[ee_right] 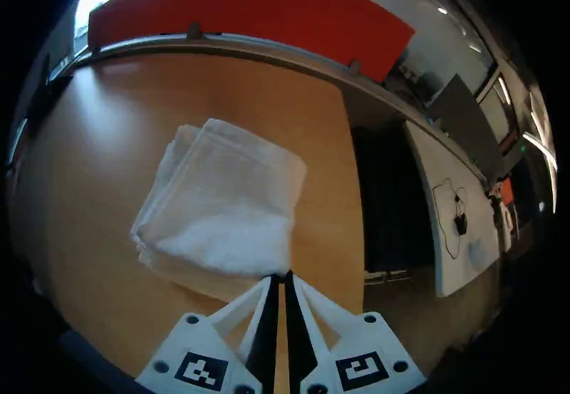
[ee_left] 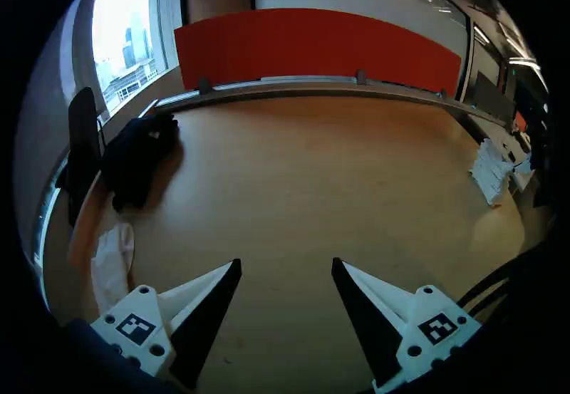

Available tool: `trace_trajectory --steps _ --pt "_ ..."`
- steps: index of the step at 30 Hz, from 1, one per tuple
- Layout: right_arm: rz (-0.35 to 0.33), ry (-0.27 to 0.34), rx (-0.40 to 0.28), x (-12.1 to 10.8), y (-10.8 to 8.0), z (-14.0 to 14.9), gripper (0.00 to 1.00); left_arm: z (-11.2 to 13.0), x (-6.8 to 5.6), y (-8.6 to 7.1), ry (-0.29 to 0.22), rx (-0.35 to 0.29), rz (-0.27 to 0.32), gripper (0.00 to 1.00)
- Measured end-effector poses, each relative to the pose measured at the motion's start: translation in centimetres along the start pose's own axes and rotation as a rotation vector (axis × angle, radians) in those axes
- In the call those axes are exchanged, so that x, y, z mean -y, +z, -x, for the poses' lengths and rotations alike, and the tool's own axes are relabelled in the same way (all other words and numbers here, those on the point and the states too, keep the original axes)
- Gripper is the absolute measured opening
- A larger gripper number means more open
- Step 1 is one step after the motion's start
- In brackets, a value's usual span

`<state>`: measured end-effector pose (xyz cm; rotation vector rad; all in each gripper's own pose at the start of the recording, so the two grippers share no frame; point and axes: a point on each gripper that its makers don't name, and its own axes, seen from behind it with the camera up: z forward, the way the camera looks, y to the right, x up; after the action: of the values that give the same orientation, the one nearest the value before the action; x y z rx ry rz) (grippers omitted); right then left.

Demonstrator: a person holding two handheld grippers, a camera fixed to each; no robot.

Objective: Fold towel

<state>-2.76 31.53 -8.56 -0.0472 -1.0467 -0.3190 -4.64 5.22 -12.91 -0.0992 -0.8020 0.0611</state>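
White terry towel (ee_right: 228, 209), folded into a thick rectangle of several layers, lies flat on the wooden table (ee_right: 92, 180) in the right gripper view, a little left of centre. The right gripper (ee_right: 279, 278) has its fingers drawn almost together, and their tips meet the towel's near edge. Whether any fabric is pinched between them I cannot tell.

In the left gripper view the left gripper (ee_left: 286, 264) is wide open above bare wood. A dark bundle of cloth (ee_left: 135, 155) sits toward the far left, with a pale cloth (ee_left: 112, 258) nearer by the table's left edge. A stack of white folded items (ee_left: 491, 172) rests at the far right. A red partition (ee_left: 313, 45) runs along the back.
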Motion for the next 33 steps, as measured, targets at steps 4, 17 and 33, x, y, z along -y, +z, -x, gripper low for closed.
trace_trajectory --steps 4,17,33 --pt "0.008 0.01 0.001 0.0 0.1 0.2 0.14 -0.1 -0.1 0.0 0.0 -0.001 0.001 0.94" --pt "0.042 0.041 0.008 0.0 -0.4 1.7 0.55 -0.1 0.0 0.0 -0.012 -0.003 0.001 0.94" --pt "0.025 0.114 -0.053 1.3 -1.3 0.7 0.96 -0.5 -0.1 0.1 -0.018 -0.011 0.007 0.94"
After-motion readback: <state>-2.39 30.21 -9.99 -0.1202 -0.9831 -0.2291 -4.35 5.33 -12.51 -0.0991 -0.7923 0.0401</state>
